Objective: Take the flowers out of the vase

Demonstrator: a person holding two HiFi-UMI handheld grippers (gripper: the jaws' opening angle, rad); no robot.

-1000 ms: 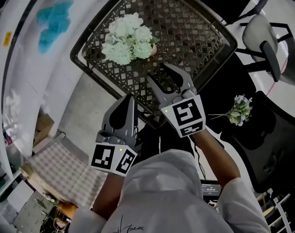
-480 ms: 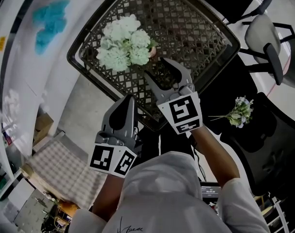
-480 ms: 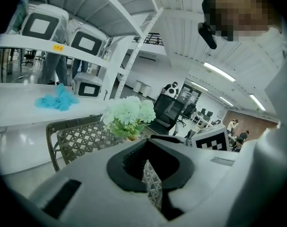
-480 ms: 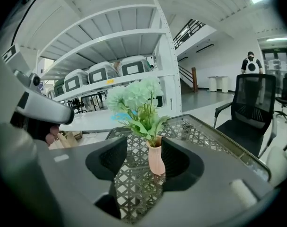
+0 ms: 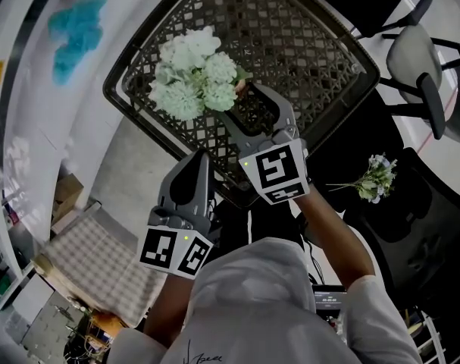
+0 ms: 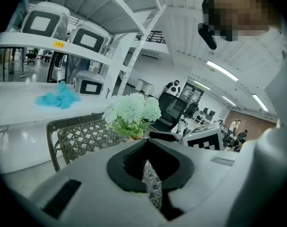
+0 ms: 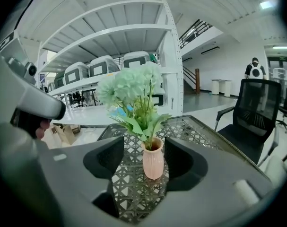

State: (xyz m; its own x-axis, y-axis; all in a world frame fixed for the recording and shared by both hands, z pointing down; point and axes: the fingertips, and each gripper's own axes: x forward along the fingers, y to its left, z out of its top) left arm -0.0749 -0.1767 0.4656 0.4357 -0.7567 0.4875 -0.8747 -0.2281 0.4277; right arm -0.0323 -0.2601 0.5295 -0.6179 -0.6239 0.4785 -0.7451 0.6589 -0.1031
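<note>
A small pink vase (image 7: 153, 158) stands on a dark lattice metal table (image 5: 313, 44) and holds a bunch of pale green-white flowers (image 5: 193, 74). My right gripper (image 5: 241, 102) is just short of the vase (image 5: 239, 88), its jaws opening. In the right gripper view the vase stands framed between the two jaws, untouched, and the flowers (image 7: 129, 89) rise above it. My left gripper (image 5: 193, 161) hangs back at the table's near edge, shut and empty. From the left gripper view the flowers (image 6: 132, 110) are ahead and slightly left.
A second small bunch of flowers (image 5: 373, 177) lies on a black chair seat at the right. An office chair (image 5: 415, 59) stands beyond it. A blue cloth (image 5: 78, 25) lies on the white shelf at the left. A checked mat (image 5: 93, 256) lies on the floor below.
My right gripper has moved forward to the vase and its jaws have spread wider. The left gripper has hardly moved.
</note>
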